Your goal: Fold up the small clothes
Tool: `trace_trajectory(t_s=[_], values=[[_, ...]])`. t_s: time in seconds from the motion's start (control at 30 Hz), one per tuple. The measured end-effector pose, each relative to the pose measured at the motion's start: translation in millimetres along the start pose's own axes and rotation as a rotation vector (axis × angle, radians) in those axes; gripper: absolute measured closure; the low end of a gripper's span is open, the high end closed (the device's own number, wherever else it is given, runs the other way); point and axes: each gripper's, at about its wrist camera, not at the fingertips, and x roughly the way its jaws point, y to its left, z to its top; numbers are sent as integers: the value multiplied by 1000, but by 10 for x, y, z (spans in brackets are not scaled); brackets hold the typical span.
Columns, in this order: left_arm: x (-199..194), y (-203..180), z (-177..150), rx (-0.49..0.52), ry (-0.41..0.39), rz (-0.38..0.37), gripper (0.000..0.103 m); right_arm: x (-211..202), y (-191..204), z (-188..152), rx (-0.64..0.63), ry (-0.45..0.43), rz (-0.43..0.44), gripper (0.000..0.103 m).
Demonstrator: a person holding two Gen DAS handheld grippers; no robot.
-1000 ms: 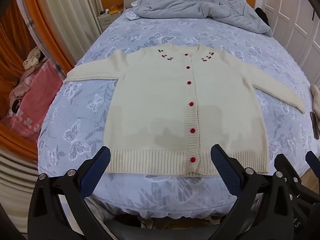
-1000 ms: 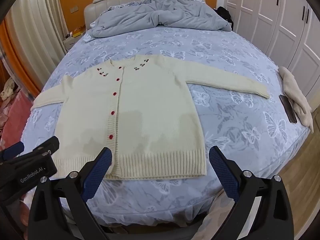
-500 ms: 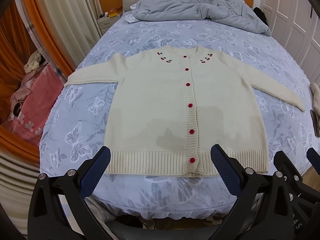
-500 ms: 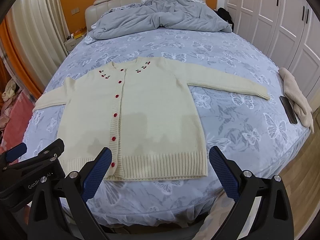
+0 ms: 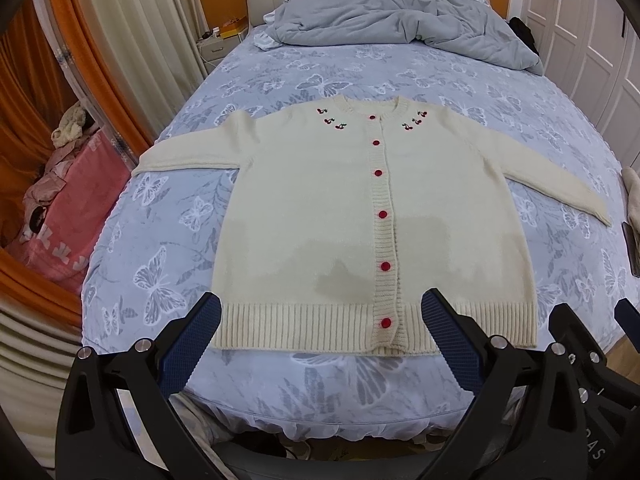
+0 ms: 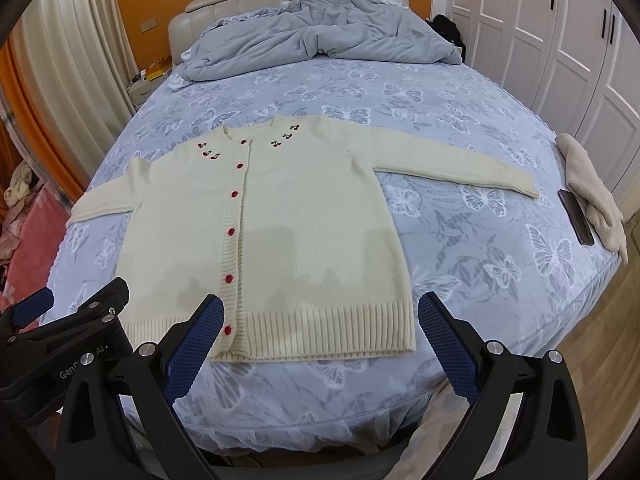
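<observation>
A cream knit cardigan point(image 5: 320, 216) with red buttons and cherry embroidery lies flat and face up on the bed, both sleeves spread out; it also shows in the right wrist view point(image 6: 320, 220). My left gripper point(image 5: 320, 332) is open and empty, held above the bed's near edge over the ribbed hem. My right gripper point(image 6: 320, 332) is open and empty, also over the hem, to the right of the left gripper point(image 6: 52, 344).
The bed point(image 6: 500, 280) has a blue butterfly sheet. A grey duvet point(image 6: 320, 36) is bunched at the headboard. A beige garment point(image 6: 592, 192) and a dark phone point(image 6: 576, 216) lie at the bed's right edge. Pink bedding point(image 5: 68, 216) is piled on the left. White wardrobes point(image 6: 560, 40) stand on the right.
Both grippers have drifted slightly back and up from the bed, so the cardigan sits a little lower in both views. Nothing was grasped.
</observation>
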Motion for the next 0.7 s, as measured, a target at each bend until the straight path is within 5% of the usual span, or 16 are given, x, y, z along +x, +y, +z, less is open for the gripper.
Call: trace_trajectory(t_s=[0.7], values=[[-35,-23,8,2,-8,13,5,-5,-1,3,0,2,-1,7]])
